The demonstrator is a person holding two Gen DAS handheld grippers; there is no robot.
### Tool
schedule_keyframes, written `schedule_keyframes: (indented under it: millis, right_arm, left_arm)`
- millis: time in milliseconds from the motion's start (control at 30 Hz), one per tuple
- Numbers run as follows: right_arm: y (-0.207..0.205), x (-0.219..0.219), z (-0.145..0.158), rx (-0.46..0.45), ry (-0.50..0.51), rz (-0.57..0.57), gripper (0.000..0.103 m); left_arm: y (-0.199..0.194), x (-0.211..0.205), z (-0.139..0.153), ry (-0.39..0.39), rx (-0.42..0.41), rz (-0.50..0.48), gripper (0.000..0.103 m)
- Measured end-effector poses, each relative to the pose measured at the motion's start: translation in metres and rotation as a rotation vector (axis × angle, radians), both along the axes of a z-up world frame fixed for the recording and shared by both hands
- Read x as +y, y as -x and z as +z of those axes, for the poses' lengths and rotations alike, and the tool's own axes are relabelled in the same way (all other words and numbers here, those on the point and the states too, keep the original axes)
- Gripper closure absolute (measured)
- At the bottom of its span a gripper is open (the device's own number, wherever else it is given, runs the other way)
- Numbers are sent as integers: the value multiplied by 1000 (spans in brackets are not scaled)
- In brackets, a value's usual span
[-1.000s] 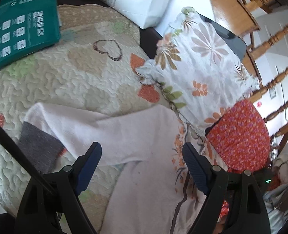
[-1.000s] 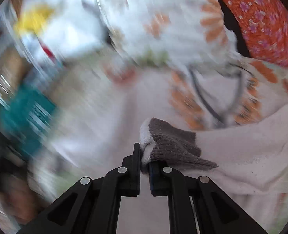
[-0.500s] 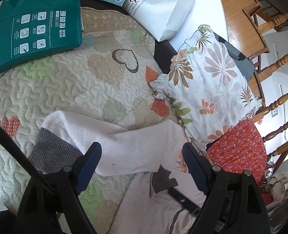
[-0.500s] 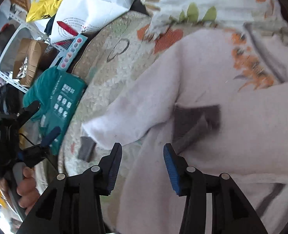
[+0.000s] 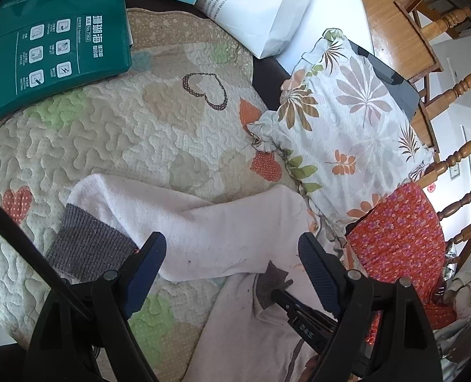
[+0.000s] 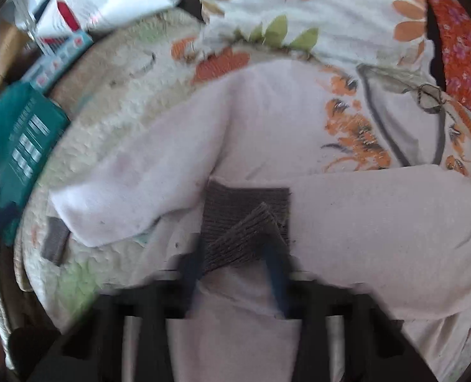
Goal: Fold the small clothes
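A pale pink top (image 5: 235, 232) with grey cuffs lies on the quilted heart-print cover (image 5: 133, 146). One sleeve stretches left and ends in a grey cuff (image 5: 85, 251). The other sleeve (image 6: 378, 210) is folded across the body, and its grey cuff (image 6: 245, 210) lies there with a corner turned up. My right gripper (image 6: 233, 254) is blurred, its fingers on either side of that corner; in the left wrist view the right gripper (image 5: 275, 291) looks pinched shut on the cuff (image 5: 272, 278). My left gripper (image 5: 232, 254) hovers open above the pink sleeve, holding nothing.
A floral pillow (image 5: 346, 127) and an orange-red flowered cushion (image 5: 401, 238) lie to the right of the top. A green paper pack (image 5: 53, 41), a white bag (image 5: 267, 9) and a colourful strip sit at the far edge. Wooden chairs (image 5: 452, 95) stand at the right.
The right gripper brought the grey cuff down onto the body, opened and let it lie there, then closed on its turned-up corner. The left gripper stayed open and nearly still.
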State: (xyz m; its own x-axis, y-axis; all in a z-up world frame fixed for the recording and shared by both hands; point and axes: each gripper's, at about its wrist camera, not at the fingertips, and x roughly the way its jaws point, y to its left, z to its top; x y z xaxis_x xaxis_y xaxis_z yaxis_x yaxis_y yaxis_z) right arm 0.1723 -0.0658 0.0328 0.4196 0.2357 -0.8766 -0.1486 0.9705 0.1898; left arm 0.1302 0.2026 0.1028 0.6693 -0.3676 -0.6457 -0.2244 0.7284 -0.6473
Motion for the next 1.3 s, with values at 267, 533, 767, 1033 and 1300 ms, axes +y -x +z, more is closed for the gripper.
schedule_keyframes:
  millis: [267,533,767,1033,1300]
  right_arm:
    - [-17,55,-4,17,-263,121,96]
    - [4,27,21,-39,-258,131,77]
    - [28,-150,27,-86,-129,-278,75]
    - [92,-288,16,-95,-20,-606,71]
    - [111,-251,-6,-122,118,-389,42]
  left_arm:
    - [-4,2,-2,-26,2,17,19]
    - [-5,-2,-5,-41,12,8,19]
    - [-6,-13,-7,-73,20,-18,19]
    - [-13,-68,-24,-197,29,-101,19]
    - [-19,-155,-52,-322,13,-277,19]
